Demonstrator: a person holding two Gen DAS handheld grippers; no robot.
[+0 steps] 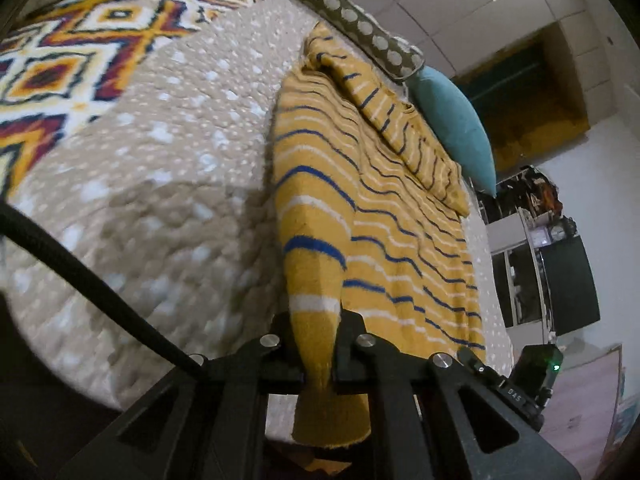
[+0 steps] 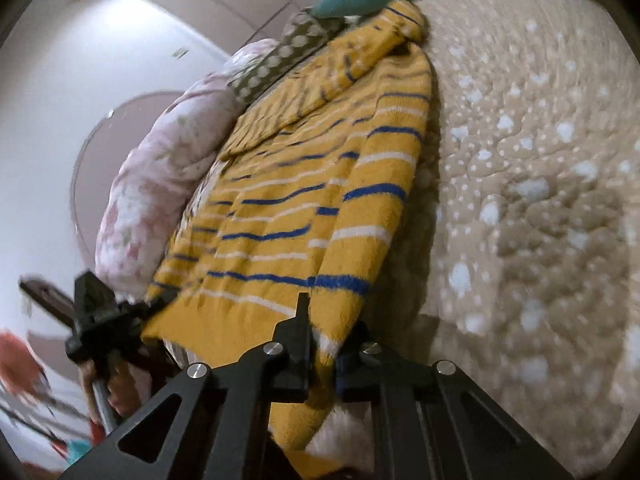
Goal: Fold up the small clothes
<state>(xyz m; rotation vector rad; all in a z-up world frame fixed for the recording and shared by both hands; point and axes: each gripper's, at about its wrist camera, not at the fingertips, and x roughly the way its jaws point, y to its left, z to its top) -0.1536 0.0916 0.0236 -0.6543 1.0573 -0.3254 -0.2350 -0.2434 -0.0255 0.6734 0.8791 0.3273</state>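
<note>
A small knitted sweater [image 1: 384,184] — mustard yellow with thin blue and white stripes — is being held at its near hem corners while the rest of it is lying spread along the bed [image 1: 160,152]. The left tongs [image 1: 314,340] are clamped on one hem corner, with a tongue of fuzzy knit pinched between the black fingers and hanging out behind them. The right tongs [image 2: 324,344] are likewise closed on the other near corner of the sweater [image 2: 320,184], and from the right wrist view the left tongs [image 2: 140,308] are seen at the far left gripping the hem.

The folding is judged to be at an early stage: one sleeve [image 1: 404,120] is already lying crosswise over the chest, yet the body is not yet doubled over, so the main fold is being left to do.

The knit is looking thick, soft and slightly hairy, sagging under its own weight. The bed cover is a quilted beige fabric with white dots, puckered in texture. Beyond the collar, a teal cushion [image 1: 452,120] and a green polka-dot bolster [image 1: 356,20] are lying against the wall.
</note>
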